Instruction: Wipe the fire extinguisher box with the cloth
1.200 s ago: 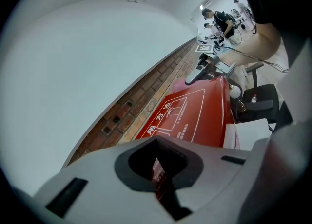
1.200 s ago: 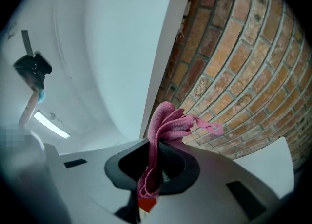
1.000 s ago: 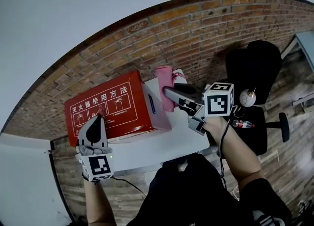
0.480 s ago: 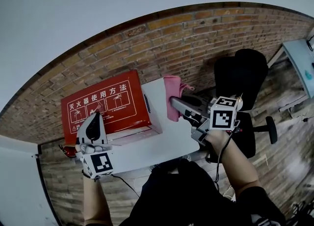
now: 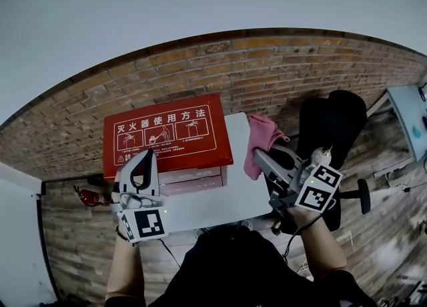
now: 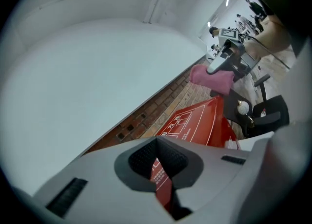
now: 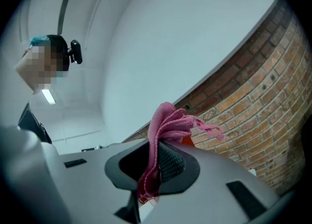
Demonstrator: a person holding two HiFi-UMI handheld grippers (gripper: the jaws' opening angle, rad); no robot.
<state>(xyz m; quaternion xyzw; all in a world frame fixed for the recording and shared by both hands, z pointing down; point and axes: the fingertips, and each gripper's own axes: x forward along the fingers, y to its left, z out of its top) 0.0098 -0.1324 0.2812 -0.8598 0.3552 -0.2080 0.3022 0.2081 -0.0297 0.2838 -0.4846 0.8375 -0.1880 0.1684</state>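
Observation:
The red fire extinguisher box [image 5: 167,135] with white print lies on a white table [image 5: 220,199] against the brick wall. My left gripper [image 5: 145,159] is shut and empty, its tips at the box's front left edge; the left gripper view shows the red box [image 6: 195,125] just beyond the closed jaws of the left gripper [image 6: 163,179]. My right gripper [image 5: 257,157] is held to the right of the box, shut on a pink cloth [image 5: 261,140]. In the right gripper view the cloth [image 7: 168,125] bunches up out of the right gripper [image 7: 151,169].
A black office chair [image 5: 333,125] stands right of the table, behind my right hand. The brick wall [image 5: 300,65] runs behind the box. A red object [image 5: 90,197] lies on the wooden floor at the left.
My right gripper has carried the cloth off the box's right end, out to the right of it. Both grippers have risen, and the left has shifted slightly along the box's front.

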